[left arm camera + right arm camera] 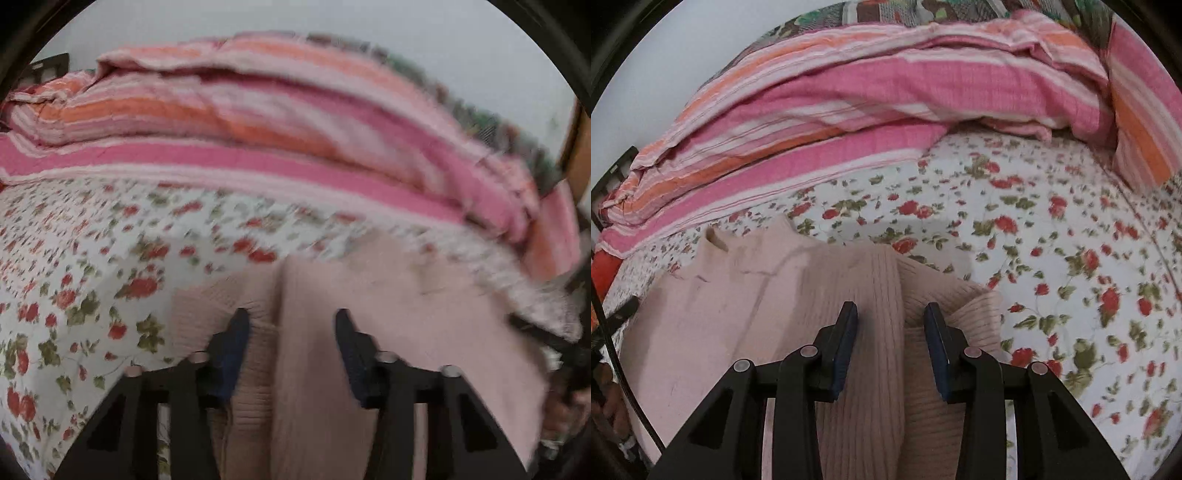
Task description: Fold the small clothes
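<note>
A pale pink ribbed knit sweater (746, 302) lies on a flowered bedsheet (1052, 258). In the right wrist view its collar points away at the upper left and a ribbed sleeve runs between the fingers of my right gripper (890, 314), which is open just over the cloth. In the left wrist view, which is blurred, the sweater (388, 314) fills the lower right, and my left gripper (291, 317) is open over a ribbed sleeve and a fold in the cloth. Neither gripper pinches cloth.
A pink, orange and white striped quilt (849, 96) is bunched along the far side of the bed; it also shows in the left wrist view (258, 122). A pale wall stands behind it. The flowered sheet (74, 277) spreads to the left of the sweater.
</note>
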Demonstrator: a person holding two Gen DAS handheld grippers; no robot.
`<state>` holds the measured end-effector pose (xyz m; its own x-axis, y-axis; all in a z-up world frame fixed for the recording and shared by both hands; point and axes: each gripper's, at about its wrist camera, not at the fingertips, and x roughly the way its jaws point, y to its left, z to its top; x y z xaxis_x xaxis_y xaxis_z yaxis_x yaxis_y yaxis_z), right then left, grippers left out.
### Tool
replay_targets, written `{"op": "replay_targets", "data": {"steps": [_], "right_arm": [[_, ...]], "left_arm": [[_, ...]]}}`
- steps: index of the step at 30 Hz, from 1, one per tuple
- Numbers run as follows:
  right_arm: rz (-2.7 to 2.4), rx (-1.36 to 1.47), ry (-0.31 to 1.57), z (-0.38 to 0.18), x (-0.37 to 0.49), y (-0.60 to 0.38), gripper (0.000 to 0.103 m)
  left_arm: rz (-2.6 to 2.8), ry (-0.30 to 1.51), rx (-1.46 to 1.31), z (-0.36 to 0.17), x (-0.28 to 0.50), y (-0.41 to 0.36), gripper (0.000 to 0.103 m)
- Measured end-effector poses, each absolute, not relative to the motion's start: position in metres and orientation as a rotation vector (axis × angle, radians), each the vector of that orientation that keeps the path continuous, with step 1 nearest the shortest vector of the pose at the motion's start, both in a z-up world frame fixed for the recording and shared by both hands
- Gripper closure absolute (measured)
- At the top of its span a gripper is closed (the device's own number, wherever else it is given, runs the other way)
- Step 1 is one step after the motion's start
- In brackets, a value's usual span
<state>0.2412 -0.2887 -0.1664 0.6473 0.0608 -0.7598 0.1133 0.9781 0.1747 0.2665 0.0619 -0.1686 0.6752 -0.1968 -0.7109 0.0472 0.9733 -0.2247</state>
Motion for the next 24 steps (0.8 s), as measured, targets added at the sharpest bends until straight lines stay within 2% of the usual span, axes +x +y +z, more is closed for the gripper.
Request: {"op": "replay_targets", "data": {"steps": [1,3,5,6,7,8,9,15,22,24], "right_arm": [[-0.026,0.214,0.866,-0.166,0.242,-0.289,0.066],[-0.014,0.210,0.871,-0.167,0.244,-0.287,0.067],[-0.007,0.209,0.880,-0.169,0.246,-0.286,0.073],[-0.002,0.208,0.884,-0.169,0.247,-0.285,0.085],[0.012,0.208,0.880,-0.169,0.246,-0.284,0.091],[0.033,0.204,0.870,-0.167,0.245,-0.282,0.096],[0.034,0.192,0.859,-0.165,0.245,-0.280,0.098],[0.105,0.259,0.750,-0.141,0.238,-0.277,0.098],[0.013,0.253,0.857,-0.172,0.259,-0.276,0.095],[0.003,0.273,0.825,-0.165,0.252,-0.282,0.072]], "left_arm": [[-0.137,0.823,-0.180,-0.172,0.269,0.058,0.071],[-0.154,0.808,-0.154,-0.171,0.267,0.053,0.095],[-0.159,0.785,-0.128,-0.170,0.262,0.048,0.096],[-0.147,0.768,-0.112,-0.168,0.260,0.047,0.096],[-0.142,0.734,-0.106,-0.163,0.256,0.047,0.096],[-0.132,0.711,-0.107,-0.160,0.254,0.047,0.096],[-0.120,0.689,-0.124,-0.155,0.251,0.051,0.096],[-0.079,0.697,-0.295,-0.157,0.249,0.085,0.096],[-0.084,0.788,-0.299,-0.173,0.258,0.083,0.092],[-0.099,0.790,-0.311,-0.171,0.256,0.086,0.085]]}}
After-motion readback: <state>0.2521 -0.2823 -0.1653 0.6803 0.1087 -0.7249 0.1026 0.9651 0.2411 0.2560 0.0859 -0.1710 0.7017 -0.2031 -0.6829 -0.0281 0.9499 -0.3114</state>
